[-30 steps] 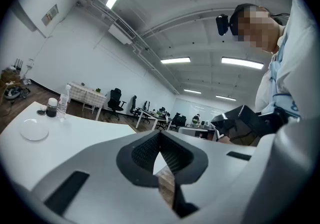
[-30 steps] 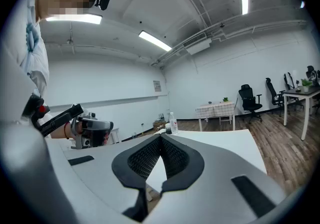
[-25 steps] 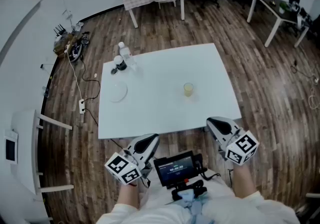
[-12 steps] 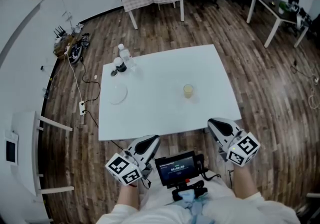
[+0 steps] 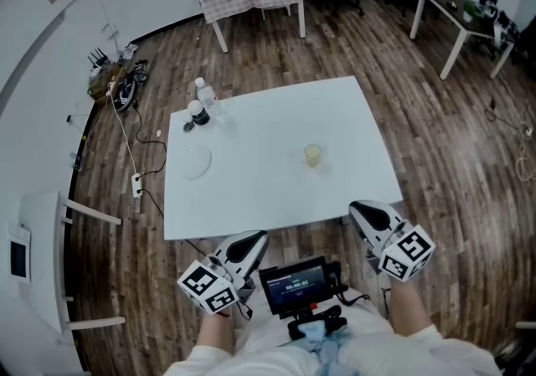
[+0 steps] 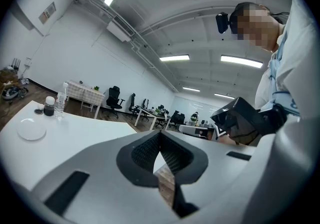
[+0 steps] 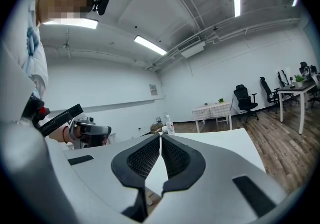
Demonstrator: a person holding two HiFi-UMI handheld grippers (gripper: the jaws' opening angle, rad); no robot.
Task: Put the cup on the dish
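Item: cup (image 5: 312, 155), one, pale yellowish, standing upright with its long axis vertical, right of centre on the white counter (image 5: 260, 194). Item: dish (image 5: 196, 161), one, shallow and pale, empty, on the left part of the same counter, well apart from the cup and at about the same depth. Other stock at the counter's far-left corner: bottle (image 5: 207, 96), one, clear; small jar (image 5: 197, 111), one, just beside it. Right hand-held gripper (image 5: 360, 210), one: jaws pressed together with nothing between them, at the counter's near edge. Left hand-held gripper (image 5: 254, 238), one: jaws likewise closed and empty, just off the near edge, toward the middle. Governing relation: the cup lies ahead of the right hand-held gripper and a little to its left, over open counter, with nothing in between. By the head view the right is the nearer of the two, so the pick probably falls to it. Its jaws would need to open first. The carry then runs leftward across the counter to the dish.
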